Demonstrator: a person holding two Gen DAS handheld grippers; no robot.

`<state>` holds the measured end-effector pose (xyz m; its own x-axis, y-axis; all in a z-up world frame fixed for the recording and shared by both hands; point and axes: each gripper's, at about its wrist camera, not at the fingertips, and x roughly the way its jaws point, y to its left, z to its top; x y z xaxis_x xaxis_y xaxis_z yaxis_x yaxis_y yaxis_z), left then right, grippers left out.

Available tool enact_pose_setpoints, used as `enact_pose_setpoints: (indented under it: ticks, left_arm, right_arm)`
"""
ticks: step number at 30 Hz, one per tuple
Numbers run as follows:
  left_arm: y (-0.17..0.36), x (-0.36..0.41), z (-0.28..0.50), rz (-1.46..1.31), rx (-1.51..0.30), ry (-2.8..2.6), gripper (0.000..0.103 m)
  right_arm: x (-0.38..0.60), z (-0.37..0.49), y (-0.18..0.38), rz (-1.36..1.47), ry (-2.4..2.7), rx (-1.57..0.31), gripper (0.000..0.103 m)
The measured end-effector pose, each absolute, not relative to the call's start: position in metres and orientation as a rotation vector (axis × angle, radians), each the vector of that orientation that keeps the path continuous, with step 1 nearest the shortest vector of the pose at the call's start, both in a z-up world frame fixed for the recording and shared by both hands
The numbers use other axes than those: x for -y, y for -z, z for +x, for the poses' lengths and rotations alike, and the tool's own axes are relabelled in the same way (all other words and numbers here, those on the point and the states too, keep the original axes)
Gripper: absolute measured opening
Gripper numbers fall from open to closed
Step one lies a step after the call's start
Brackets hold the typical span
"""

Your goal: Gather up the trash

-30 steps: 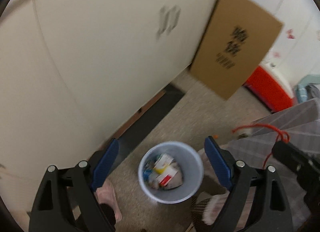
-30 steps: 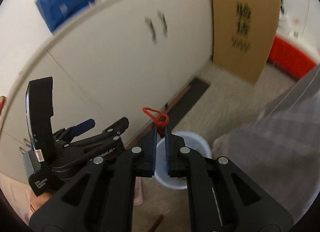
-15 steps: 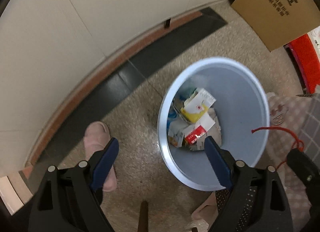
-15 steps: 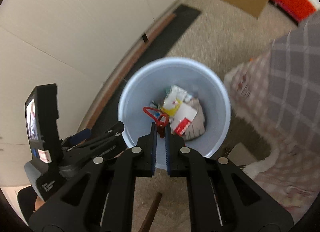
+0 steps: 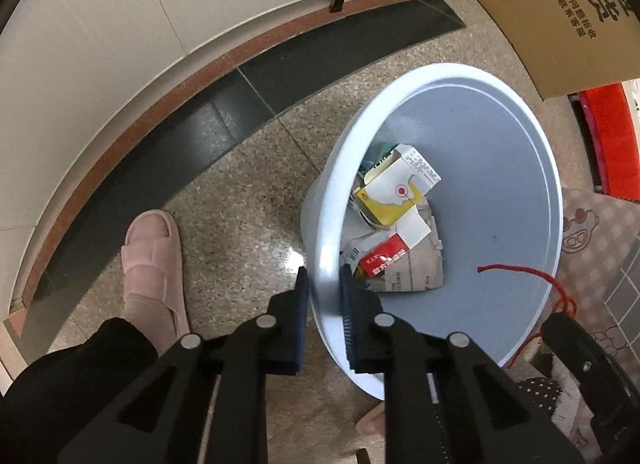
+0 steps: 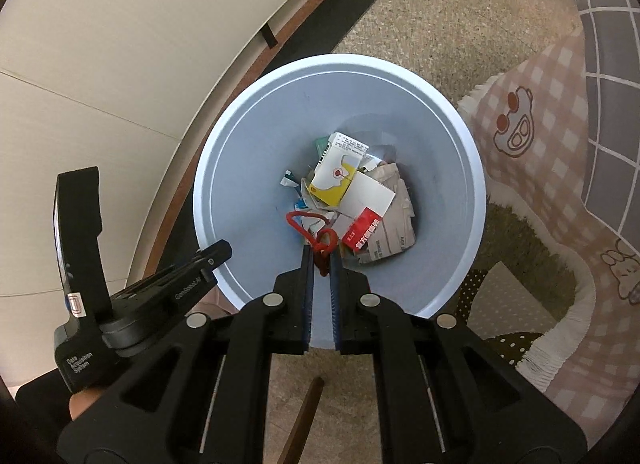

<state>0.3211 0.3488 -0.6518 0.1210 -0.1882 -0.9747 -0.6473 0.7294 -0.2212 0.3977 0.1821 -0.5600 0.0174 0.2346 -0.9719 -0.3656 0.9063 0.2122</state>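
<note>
A light-blue trash bin (image 5: 440,72) stands on the floor and holds trash (image 5: 396,200): a yellow-and-white carton, a red-and-white box and crumpled paper. My left gripper (image 5: 324,284) points down over the bin's near-left edge. Its jaws are closing, with the rim between the blue pads and touching both. In the right wrist view the bin (image 6: 460,136) lies straight below, and my right gripper (image 6: 322,260) is shut on a red string (image 6: 304,220) that loops out above the trash (image 6: 360,200). The left gripper's (image 6: 208,260) tip shows at the rim there.
White cabinet panels and a dark floor strip (image 5: 200,136) run behind the bin. A cardboard box (image 5: 560,16) and a red object (image 5: 612,144) lie beyond it. A foot in a pink slipper (image 5: 152,264) is to the left, and a pink checked rug (image 6: 540,184) to the right.
Both grippers have dropped steeply toward the bin and tilted downward. The left jaws went from wide open to closed on the rim. The right jaws stayed shut on the red string.
</note>
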Motion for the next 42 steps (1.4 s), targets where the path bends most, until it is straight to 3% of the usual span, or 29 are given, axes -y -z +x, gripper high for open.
enact_pose_setpoints:
  ticks: [6, 7, 8, 10, 13, 14, 17, 20, 23, 26, 42]
  left_arm:
    - [0.653, -0.35, 0.321, -0.741, -1.442, -0.377, 0.014]
    - [0.653, -0.35, 0.321, -0.747, -1.442, -0.377, 0.014]
    - [0.653, -0.35, 0.321, -0.75, -1.443, -0.376, 0.015]
    - [0.654, -0.35, 0.321, -0.753, -1.452, -0.374, 0.015]
    - [0.649, -0.35, 0.32, -0.74, -1.456, -0.373, 0.016]
    - [0.643, -0.35, 0.32, -0.72, -1.451, -0.384, 0.02]
    - [0.624, -0.349, 0.32, -0.655, -1.458, -0.398, 0.047]
    - [0.596, -0.349, 0.317, -0.618, -1.443, -0.408, 0.06]
    - [0.555, -0.349, 0.311, -0.624, -1.386, -0.377, 0.062]
    - [0.5, -0.344, 0.301, -0.59, -1.293, -0.359, 0.071]
    - [0.181, -0.252, 0.221, -0.254, -0.765, -0.189, 0.083]
  right_arm:
    - [-0.181, 0.399, 0.553, -0.122, -0.443, -1.462, 0.01]
    - [-0.18, 0.399, 0.552, -0.126, -0.438, -1.459, 0.017]
    - [-0.179, 0.398, 0.55, -0.125, -0.437, -1.459, 0.035]
    - [-0.175, 0.397, 0.543, -0.134, -0.427, -1.436, 0.051]
    - [-0.172, 0.395, 0.532, -0.149, -0.437, -1.421, 0.05]
    - [-0.171, 0.394, 0.527, -0.161, -0.433, -1.407, 0.051]
    - [-0.168, 0.389, 0.506, -0.191, -0.433, -1.362, 0.051]
    - [-0.169, 0.378, 0.472, -0.247, -0.425, -1.282, 0.055]
    - [-0.169, 0.368, 0.441, -0.29, -0.427, -1.207, 0.056]
    - [-0.168, 0.353, 0.399, -0.324, -0.43, -1.113, 0.06]
    - [-0.067, 0.228, 0.132, -0.177, -0.378, -0.654, 0.07]
